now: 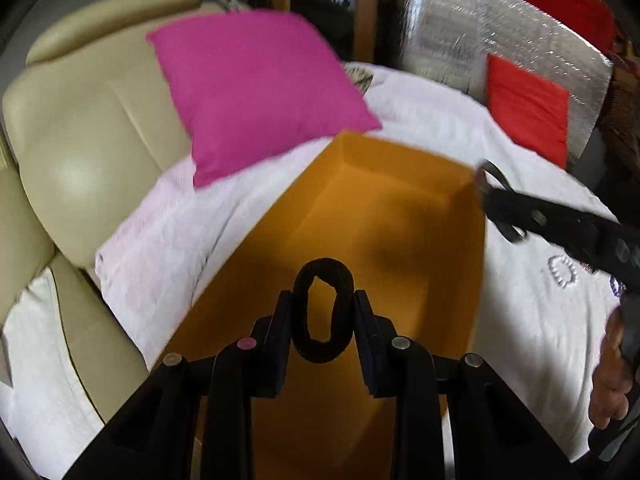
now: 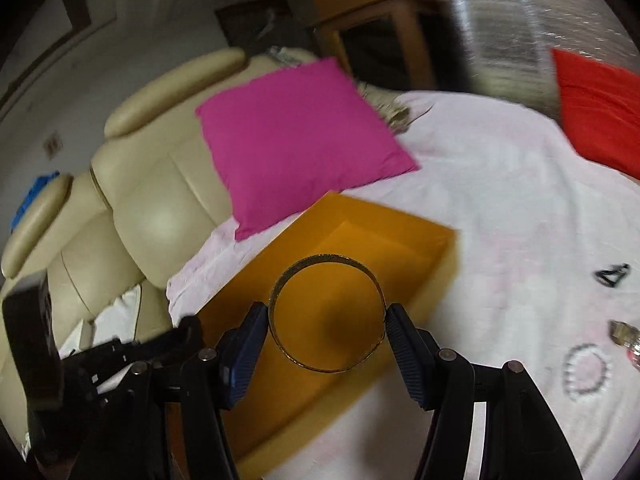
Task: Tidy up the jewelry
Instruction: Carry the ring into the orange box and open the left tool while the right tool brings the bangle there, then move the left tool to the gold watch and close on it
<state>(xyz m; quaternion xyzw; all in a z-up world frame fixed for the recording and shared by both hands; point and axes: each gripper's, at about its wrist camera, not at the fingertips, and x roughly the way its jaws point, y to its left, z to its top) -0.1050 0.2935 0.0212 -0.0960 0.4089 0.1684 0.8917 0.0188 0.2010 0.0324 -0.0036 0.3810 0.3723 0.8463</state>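
Observation:
An open orange box [image 1: 400, 208] lies on a white cloth; it also shows in the right wrist view [image 2: 400, 236]. My left gripper [image 1: 324, 312] is shut on a black band [image 1: 325, 268] and holds it above the box's inside. My right gripper [image 2: 326, 320] is shut on a thin gold bangle [image 2: 316, 262] and holds it above the box. The right gripper also shows in the left wrist view [image 1: 496, 204] at the box's right edge. A beaded bracelet [image 2: 586, 368] lies on the cloth to the right; it also shows in the left wrist view [image 1: 562, 272].
A pink cushion [image 1: 256, 88] rests behind the box against a cream leather sofa [image 1: 80, 128]. A red cushion [image 1: 528, 108] lies at the far right. A small black piece [image 2: 612, 274] and a shiny piece [image 2: 624, 334] lie on the white cloth [image 2: 500, 184].

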